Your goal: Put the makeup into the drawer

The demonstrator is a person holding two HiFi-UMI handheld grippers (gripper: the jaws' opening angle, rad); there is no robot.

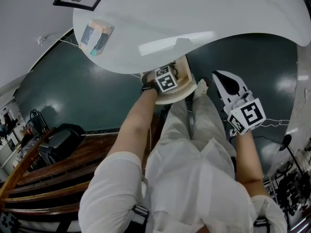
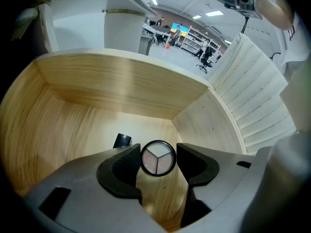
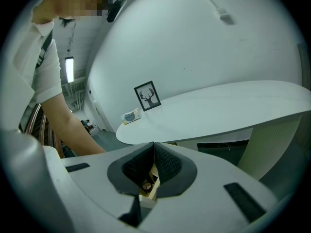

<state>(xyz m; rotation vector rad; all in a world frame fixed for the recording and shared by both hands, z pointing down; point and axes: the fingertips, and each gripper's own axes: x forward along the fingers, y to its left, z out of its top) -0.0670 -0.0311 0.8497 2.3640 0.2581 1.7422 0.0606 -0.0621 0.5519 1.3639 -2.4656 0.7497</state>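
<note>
Head view. Step in hand: placing. The left gripper reaches into the open wooden drawer under the front edge of the white table. The right gripper hangs apart from the drawer, off its right side, and touches nothing.

Left gripper view. Jaws spread only as wide as the round three-pan compact. Each tip appears to meet its rim, so I read it as pinched, not lying loose. The compact is inside the drawer, over the floor and clear of the back wall. A small dark tube lies on the floor just beside the left jaw.

Right gripper view. Jaws pressed together, nothing between them. The table top shows beyond, and a sliver of the drawer below the tips.

Judgement: task is near its end. Next move calls for lowering to the floor, spreading the jaws and lifting straight out without knocking the tube. The drawer is not yet shut.
</note>
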